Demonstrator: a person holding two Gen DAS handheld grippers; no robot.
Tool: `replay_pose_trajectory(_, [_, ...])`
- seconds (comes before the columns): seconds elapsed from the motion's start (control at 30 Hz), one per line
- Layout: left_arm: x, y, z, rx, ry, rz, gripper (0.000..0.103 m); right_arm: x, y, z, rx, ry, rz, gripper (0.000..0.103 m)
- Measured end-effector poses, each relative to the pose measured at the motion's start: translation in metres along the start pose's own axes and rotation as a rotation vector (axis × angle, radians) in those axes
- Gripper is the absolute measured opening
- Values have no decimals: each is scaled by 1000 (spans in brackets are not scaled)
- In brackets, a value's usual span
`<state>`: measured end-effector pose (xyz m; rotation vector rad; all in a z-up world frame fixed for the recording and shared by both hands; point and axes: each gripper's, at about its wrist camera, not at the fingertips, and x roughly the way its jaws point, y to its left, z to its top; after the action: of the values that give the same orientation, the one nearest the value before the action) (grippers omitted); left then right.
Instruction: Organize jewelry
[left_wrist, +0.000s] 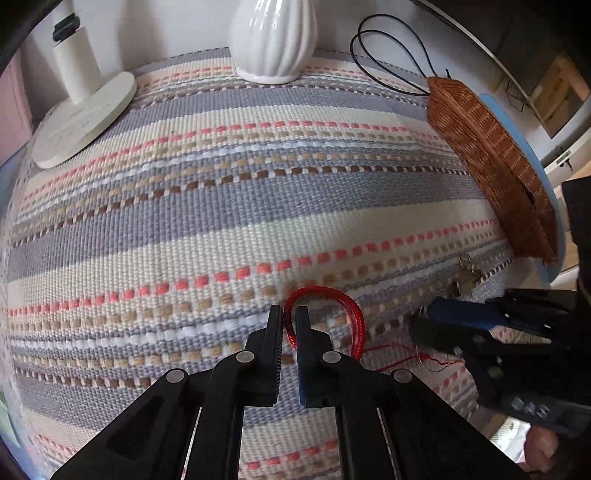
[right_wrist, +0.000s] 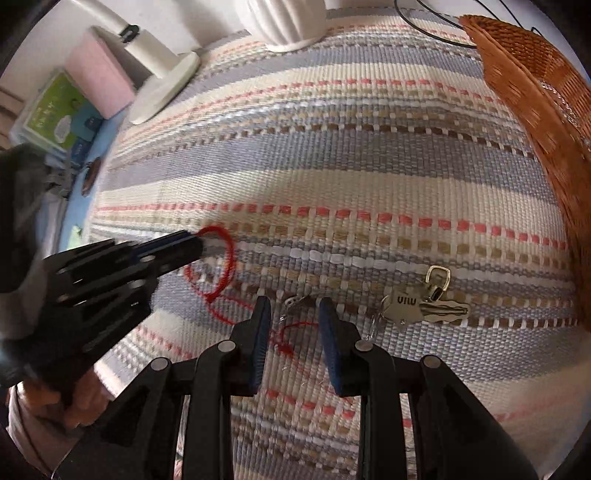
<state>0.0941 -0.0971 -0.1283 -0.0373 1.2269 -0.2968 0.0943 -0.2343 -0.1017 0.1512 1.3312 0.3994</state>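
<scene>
A red braided cord bracelet (left_wrist: 325, 291) lies on the striped woven mat (left_wrist: 221, 221). My left gripper (left_wrist: 290, 314) is shut on one side of its loop. In the right wrist view the same gripper (right_wrist: 201, 245) comes in from the left and pinches the red bracelet (right_wrist: 227, 258). My right gripper (right_wrist: 293, 308) hovers open just above the mat. A small silver piece (right_wrist: 293, 301) and the bracelet's loose red thread (right_wrist: 291, 334) lie between its fingers, untouched. A wicker basket (right_wrist: 535, 110) stands at the right edge of the mat.
A bunch of keys (right_wrist: 424, 308) lies on the mat right of my right gripper. At the back are a white ribbed vase (left_wrist: 273, 37), a white lamp base (left_wrist: 85, 118) and a black cord necklace (left_wrist: 388, 55). A person's hand (right_wrist: 85, 398) holds the left gripper.
</scene>
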Motion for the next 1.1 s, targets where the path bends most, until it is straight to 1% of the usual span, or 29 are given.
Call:
replay_pose_trajectory(0.1, [-5,7,-9,7,-1,-18,6,1,8,1,-9,-15,-34,30])
replay_pose_trajectory(0.2, [-10,11,-17,14,-8,-28,6,7,20,1,-6,-21,-90,30])
replay_pose_trajectory(0.33, [-11,10,-17,8,-16,-39,6,15,41,0,-8,-45,-197,29])
replay_pose_trajectory(0.37, [-11,9,-18,5,-17,-40,6,17,47,-1,-25,-53,-236,27])
replay_pose_trajectory(0.43, [-13,9,-19,6,-17,-40,6,20,57,-4,-59,-64,-292,15])
replay_pose_trajectory(0.47, [-14,9,-20,4,-18,-41,6,20,59,-6,-70,-66,-291,14])
replay_pose_trajectory(0.5, [-16,10,-23,2,-18,-40,7,22,63,-6,-64,-63,-279,12])
replay_pose_trajectory(0.53, [-17,9,-25,0,-18,-40,7,21,60,-6,-49,-60,-248,11])
replay_pose_trajectory(0.57, [-18,9,-26,0,-17,-38,7,17,55,-6,-27,-57,-188,11])
replay_pose_trajectory(0.63, [-20,8,-29,3,-17,-32,7,8,44,-8,0,-61,-122,11])
replay_pose_trajectory(0.67, [-21,7,-31,6,-18,-27,7,1,40,-9,5,-68,-75,11])
replay_pose_trajectory(0.73, [-23,5,-32,14,-25,-10,7,-11,36,-11,3,-74,-11,11])
replay_pose_trajectory(0.8, [-24,1,-33,-2,-42,9,7,-28,34,-14,-7,-84,68,11])
replay_pose_trajectory(0.83, [-25,1,-34,-12,-53,14,6,-35,33,-15,-14,-89,90,11])
replay_pose_trajectory(0.87, [-26,1,-34,-23,-62,13,4,-43,30,-16,-19,-95,109,11])
replay_pose_trajectory(0.93, [-30,3,-33,-54,-74,-21,4,-59,25,-17,-20,-110,147,11])
replay_pose_trajectory(1.0, [-38,4,-33,-70,-84,-43,4,-79,8,-19,-3,-129,207,11])
replay_pose_trajectory(1.03, [-41,5,-33,-72,-84,-36,4,-90,2,-18,16,-147,243,11])
replay_pose_trajectory(1.1, [-49,2,-28,-74,-99,-49,4,-106,-8,-17,46,-182,276,11])
